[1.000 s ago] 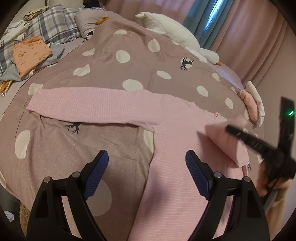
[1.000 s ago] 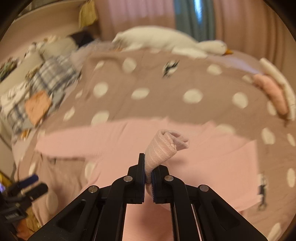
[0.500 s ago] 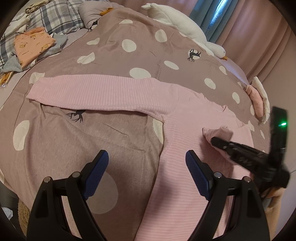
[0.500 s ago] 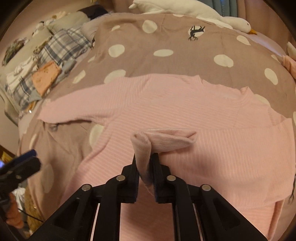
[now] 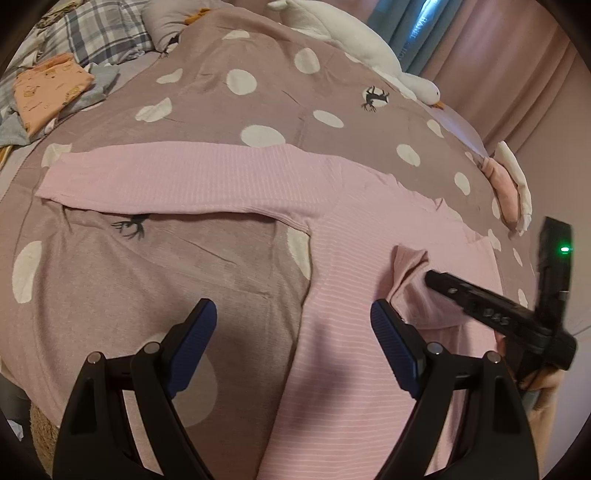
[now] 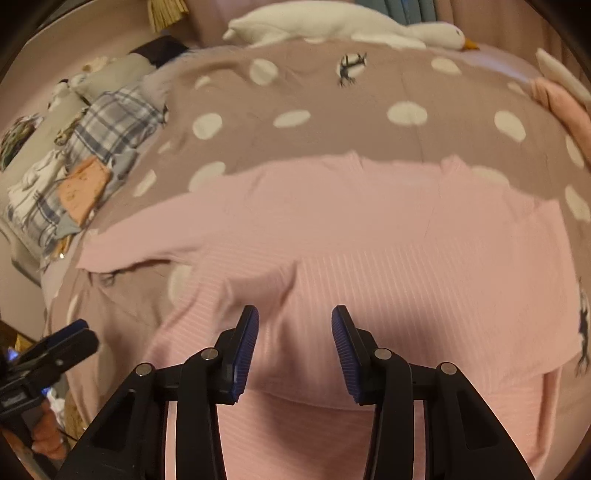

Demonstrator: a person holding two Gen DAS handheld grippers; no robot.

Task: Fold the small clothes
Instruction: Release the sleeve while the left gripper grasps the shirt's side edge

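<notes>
A pink ribbed sweater lies flat on the dotted bedspread. Its left sleeve stretches out sideways. The other sleeve is folded across the body, and its cuff lies crumpled on the pink cloth. My right gripper hovers just over that folded sleeve; its jaws are opening and nothing is pinched between the pads. In the left wrist view my right gripper reaches in from the right, its tip beside the cuff. My left gripper stands wide open above the sweater's side edge, holding nothing.
A folded orange garment rests on plaid bedding at the far left. A white goose plush lies along the far edge of the bed. Folded pink and white cloth sits at the right edge, with curtains behind.
My right gripper came down with the sleeve cuff, laid it on the sweater's body and let go as its jaws parted. The left gripper stayed where it was, open.
</notes>
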